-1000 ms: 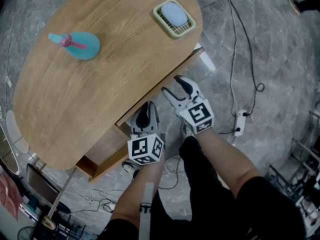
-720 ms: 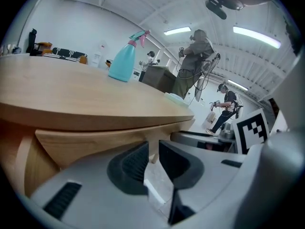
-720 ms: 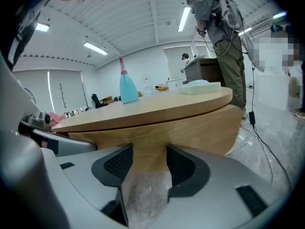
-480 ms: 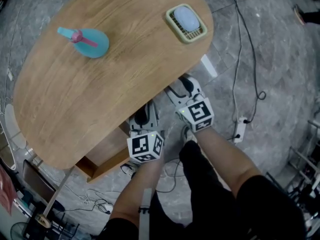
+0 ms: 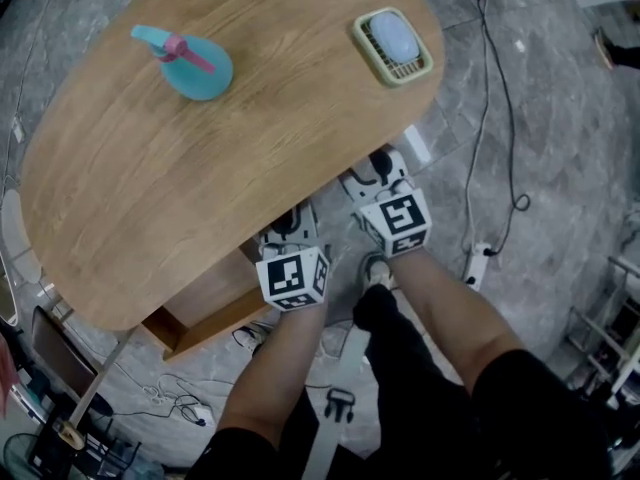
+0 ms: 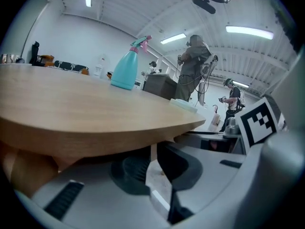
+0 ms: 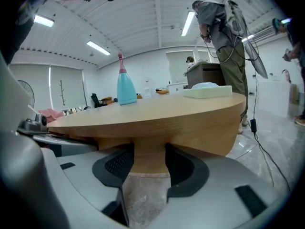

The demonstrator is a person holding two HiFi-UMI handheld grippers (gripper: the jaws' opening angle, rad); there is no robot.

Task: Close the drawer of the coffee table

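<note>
Drawer (image 5: 200, 313) almost home under the coffee table (image 5: 150, 178) — both grippers at its front.
A steady, equal push from the left gripper (image 5: 288, 223) and the right gripper (image 5: 368, 173), in line with the slide, should seat it without skewing; ease off once it sits flush. Only the head view shows a drawer corner poking out beneath the tabletop's near rim, beside the left gripper. Only the gripper views show the jaws. The left pair, just closing, is narrowed to a slit and holds nothing. The right pair, just closing slightly, stands wide with the drawer front (image 7: 150, 159) showing between them — braced rather than clamped, I judge.
</note>
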